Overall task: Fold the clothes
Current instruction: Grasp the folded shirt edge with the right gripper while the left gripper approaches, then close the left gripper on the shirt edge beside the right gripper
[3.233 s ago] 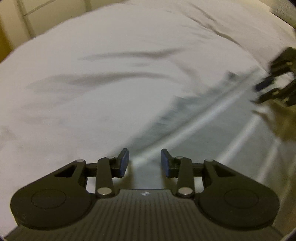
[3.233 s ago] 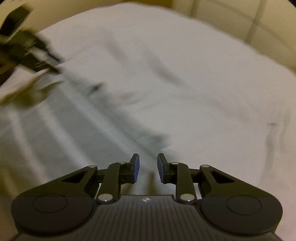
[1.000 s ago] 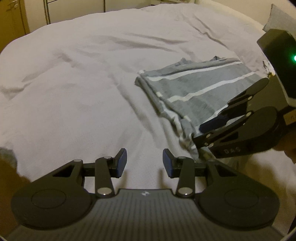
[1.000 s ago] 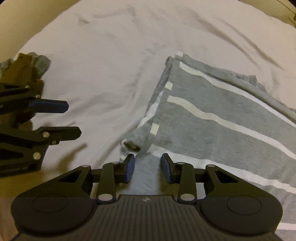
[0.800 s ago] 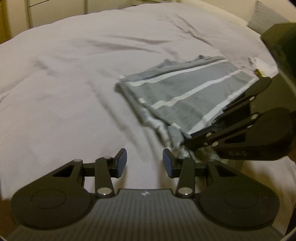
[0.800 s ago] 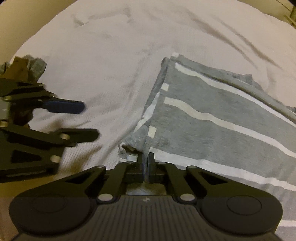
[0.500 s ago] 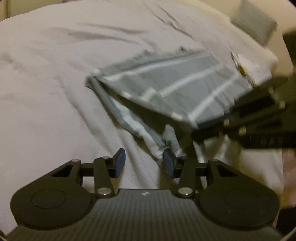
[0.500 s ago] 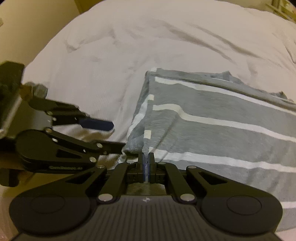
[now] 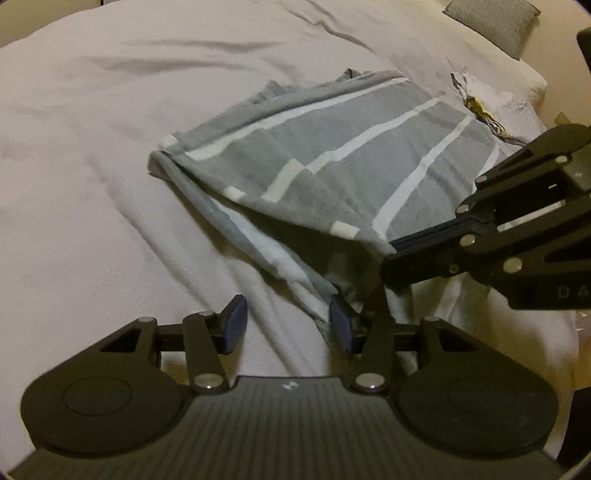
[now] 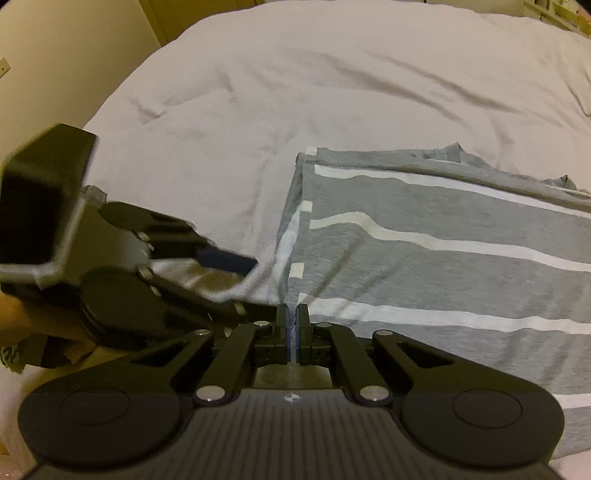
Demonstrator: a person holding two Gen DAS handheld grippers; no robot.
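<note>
A grey shirt with white stripes [image 9: 343, 162] lies partly folded on the white bed [image 9: 92, 155]. My right gripper [image 10: 293, 326] is shut on the shirt's near corner [image 10: 424, 266] and holds the top layer lifted off the layer beneath; it also shows in the left wrist view [image 9: 395, 251]. My left gripper [image 9: 288, 321] is open, low over the bed, with its right fingertip against the lower layer's hanging corner. In the right wrist view the left gripper [image 10: 229, 280] sits just left of the shirt's edge.
A grey pillow [image 9: 491, 18] lies at the far right head of the bed. A crumpled white item [image 9: 484, 99] lies beyond the shirt. A beige wall [image 10: 55, 48] stands at the bed's left side. Bare sheet stretches to the left of the shirt.
My right gripper shut on the shirt's near corner and lifted it, opening the fold. My left gripper stayed open and moved in toward the lower layer's corner.
</note>
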